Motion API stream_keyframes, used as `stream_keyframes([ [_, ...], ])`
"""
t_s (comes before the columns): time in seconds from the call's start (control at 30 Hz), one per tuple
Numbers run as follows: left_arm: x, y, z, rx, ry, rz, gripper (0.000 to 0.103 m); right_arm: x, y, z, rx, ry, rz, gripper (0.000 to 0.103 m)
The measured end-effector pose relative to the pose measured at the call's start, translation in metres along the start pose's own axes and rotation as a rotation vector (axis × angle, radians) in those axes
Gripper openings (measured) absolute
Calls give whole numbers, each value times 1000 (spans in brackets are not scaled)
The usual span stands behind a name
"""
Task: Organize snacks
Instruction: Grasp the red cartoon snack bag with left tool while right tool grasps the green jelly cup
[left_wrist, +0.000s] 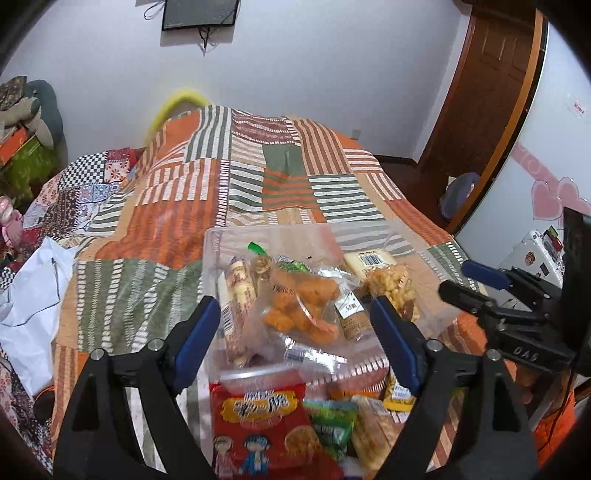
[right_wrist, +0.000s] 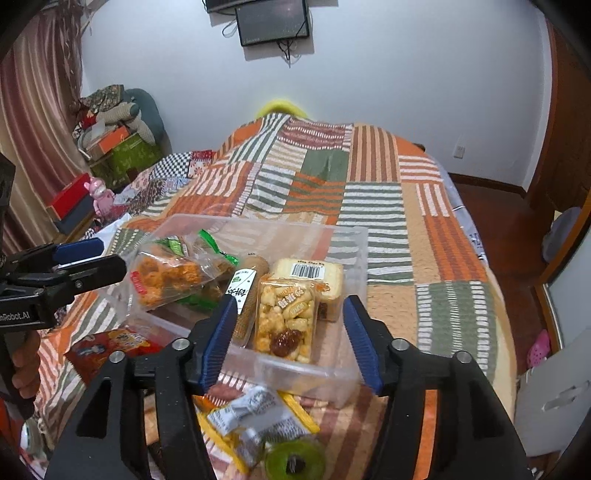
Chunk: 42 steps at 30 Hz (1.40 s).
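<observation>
"DAS" on right gripper (left_wrist: 467, 280); "Robot.AI" on left gripper (right_wrist: 92, 258).

Patchwork quilt (left_wrist: 207, 206), wall screen (right_wrist: 272, 22), wooden door (left_wrist: 484, 81).

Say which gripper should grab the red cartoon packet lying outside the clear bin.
Left. The red cartoon packet lies directly below the open left gripper; the right gripper hovers over the clear bin.

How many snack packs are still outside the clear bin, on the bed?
At least 5: red bag, green pack, pale pastry, yellow pack and green ring, all before the bin. Others may be hidden.
</observation>
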<state>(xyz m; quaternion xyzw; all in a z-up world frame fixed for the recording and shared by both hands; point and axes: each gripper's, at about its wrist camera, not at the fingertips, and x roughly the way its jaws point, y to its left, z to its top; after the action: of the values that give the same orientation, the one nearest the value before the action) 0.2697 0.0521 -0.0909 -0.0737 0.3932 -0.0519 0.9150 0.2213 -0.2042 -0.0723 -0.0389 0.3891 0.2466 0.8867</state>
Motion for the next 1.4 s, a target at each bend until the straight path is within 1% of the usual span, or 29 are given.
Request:
stream_keyframes([
  [0.1,-10,2,-9,-4,0,16,89,-13,-2,-3,11,-25,-1,65],
  [0.23,-19,3,-24,11,11,38,89,-24,-3,-10,14,-36,2,66],
  [0.4,-16,1,-43,52,42,69,90,-29,-3,-25,5,-26,-5,68],
  [0.5,-7,3,-53,56,76,81,90,-27,-3,-36,3,-6,-7,70],
  [0.57,1,5,-60,38,98,96,90,-22,-4,-44,6,13,-8,70],
  [0.7,16,8,-69,21,149,87,90,-14,-9,-58,24,56,-7,70],
  [0.83,24,12,-81,23,170,103,90,-5,-13,-72,33,107,-7,70],
  [0.93,28,21,-89,-3,187,104,90,-2,-13,-78,28,129,-7,70],
  [1.07,28,40,-96,-87,206,67,90,0,-12,-83,28,148,1,70],
  [1.2,29,48,-101,-117,209,51,90,5,-12,-87,35,165,12,70],
  [1.23,30,49,-101,-118,208,49,90,6,-12,-88,38,169,14,69],
  [1.33,33,47,-102,-114,208,51,90,9,-12,-90,41,184,22,59],
  [1.4,38,47,-101,-106,214,57,90,10,-13,-92,51,192,42,57],
])
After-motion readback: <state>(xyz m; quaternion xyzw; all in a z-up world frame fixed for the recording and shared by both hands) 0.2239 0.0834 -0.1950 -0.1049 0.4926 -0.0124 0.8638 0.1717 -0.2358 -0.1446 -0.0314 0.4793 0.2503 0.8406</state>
